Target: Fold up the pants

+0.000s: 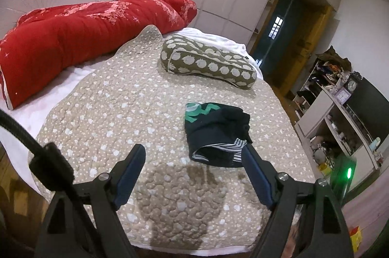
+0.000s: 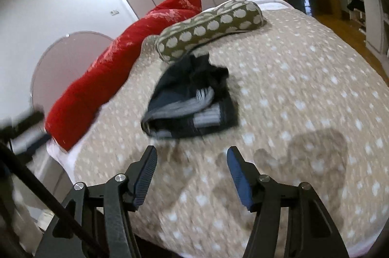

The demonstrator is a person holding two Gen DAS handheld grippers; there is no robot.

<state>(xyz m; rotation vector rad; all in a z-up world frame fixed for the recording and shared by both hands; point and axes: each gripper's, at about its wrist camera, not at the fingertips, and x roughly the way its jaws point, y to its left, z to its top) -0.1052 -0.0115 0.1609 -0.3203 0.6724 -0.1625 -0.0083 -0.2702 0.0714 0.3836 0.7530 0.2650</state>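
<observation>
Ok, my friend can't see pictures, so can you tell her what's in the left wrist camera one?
A dark pair of pants with striped and green trim lies bunched on a beige spotted quilt covering a bed. The open left gripper hovers just in front of them, holding nothing. Behind lie an olive spotted pillow and a red comforter.

Left wrist view: looks forward and down along open fingers from the near edge of the bed (image 1: 109,97), folded pants (image 1: 216,134) at 1 o'clock, close. Right wrist view: tilted and motion-blurred, pants (image 2: 189,100) at 12 o'clock, near. Both share the pants, the spotted pillow (image 1: 209,61) (image 2: 209,24) and the red duvet (image 1: 80,37) (image 2: 126,58).
</observation>
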